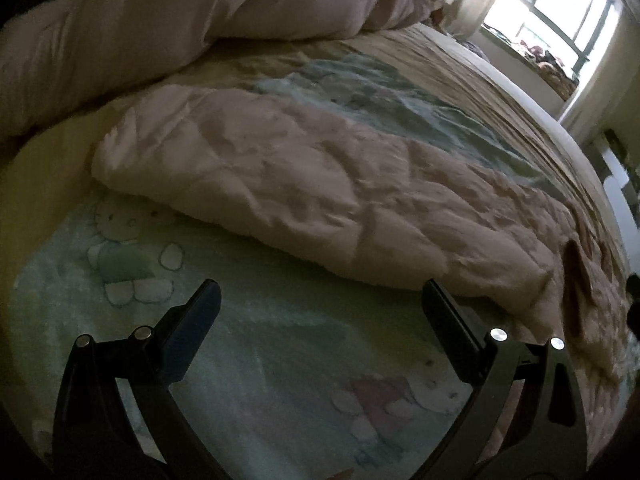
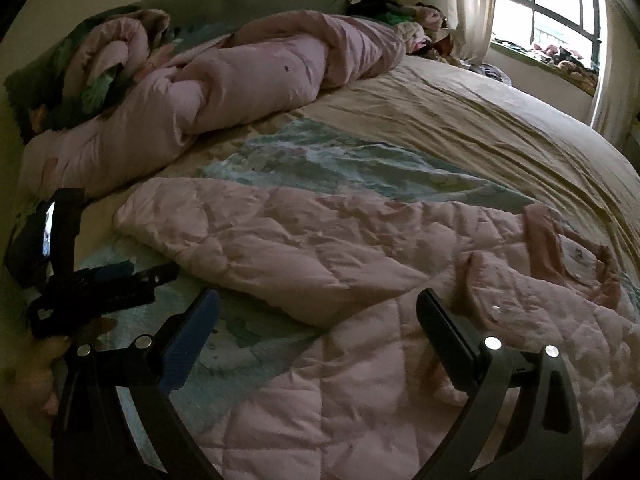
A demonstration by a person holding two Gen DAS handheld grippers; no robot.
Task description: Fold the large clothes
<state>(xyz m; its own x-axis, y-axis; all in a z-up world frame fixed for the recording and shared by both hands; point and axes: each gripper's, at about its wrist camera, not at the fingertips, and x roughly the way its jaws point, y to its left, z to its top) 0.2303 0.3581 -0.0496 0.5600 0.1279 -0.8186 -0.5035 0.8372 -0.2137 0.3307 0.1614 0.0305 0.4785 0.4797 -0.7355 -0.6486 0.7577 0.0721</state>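
pink quilted jacket (image 2: 360,280) spread on the cartoon-print blanket (image 1: 260,360), near side of the bed, one part folded across | left gripper (image 1: 320,316) jaws apart, holding nothing, over blanket | right gripper (image 2: 316,320) jaws apart above jacket | rumpled pink duvet (image 2: 224,80) far left | window (image 2: 560,12) far right

No readable text anywhere; white tag inside pink quilted garment (image 2: 360,264) collar, right of frame, too blurred to read
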